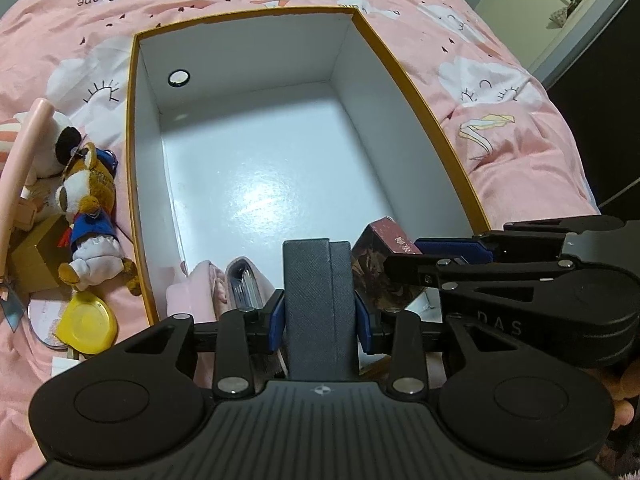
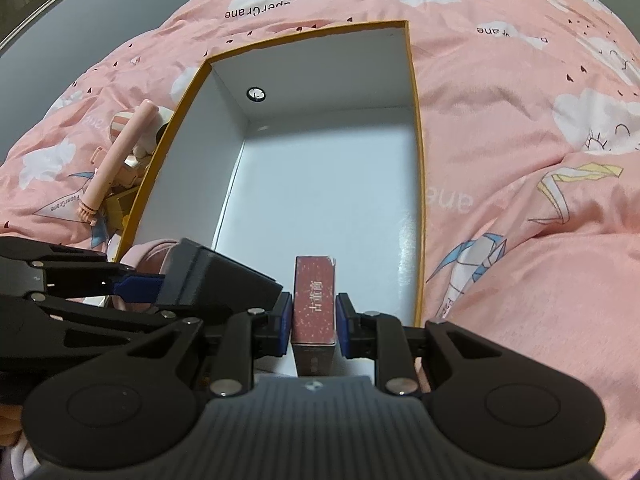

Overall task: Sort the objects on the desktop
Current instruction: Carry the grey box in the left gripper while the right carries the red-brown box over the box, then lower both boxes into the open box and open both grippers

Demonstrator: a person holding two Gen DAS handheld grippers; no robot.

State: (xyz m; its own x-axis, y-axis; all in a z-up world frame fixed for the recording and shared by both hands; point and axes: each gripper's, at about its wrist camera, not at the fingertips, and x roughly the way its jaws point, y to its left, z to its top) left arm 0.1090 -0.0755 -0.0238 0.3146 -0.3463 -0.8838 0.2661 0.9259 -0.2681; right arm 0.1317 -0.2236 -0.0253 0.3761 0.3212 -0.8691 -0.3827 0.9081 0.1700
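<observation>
A: Left to right. What is seen outside the box?

B: On the pink bedspread (image 1: 500, 160), left of the box, a clutter is piled: a pink brush (image 2: 120, 160) lying slantwise with bristles toward the camera, two plush toys (image 1: 86, 216), a small tan carton (image 1: 34, 256), a yellow round lid (image 1: 89, 320). All are just beside the box's left wall, outside it.

A: And the box?

B: A white-lined box with an orange rim (image 1: 420, 92) is set open on the bedspread, long axis running away from the cameras. A round metal-ringed hole (image 1: 179, 78) is seen in its far wall. A pink pouch (image 1: 208, 292) is lying at the near left corner; whether it is fully inside cannot be told.

A: Left gripper?

B: The left gripper (image 1: 320, 316) is closed partway, its blue pads pinching a dark grey case (image 1: 318, 300) on both sides. The case is held at the box's near end, long axis pointing forward along the fingers, toward the far wall. In the right wrist view it is seen tilted, near end higher.

A: Right gripper?

B: The right gripper (image 2: 312, 320) is narrowed around a dark red carton (image 2: 314, 308) with printed characters on its top face. The left pad is touching; on the right a sliver of gap may be there, contact cannot be told for sure. The carton's long axis is pointed forward into the box, over the near end of the floor, just right of the grey case.
</observation>
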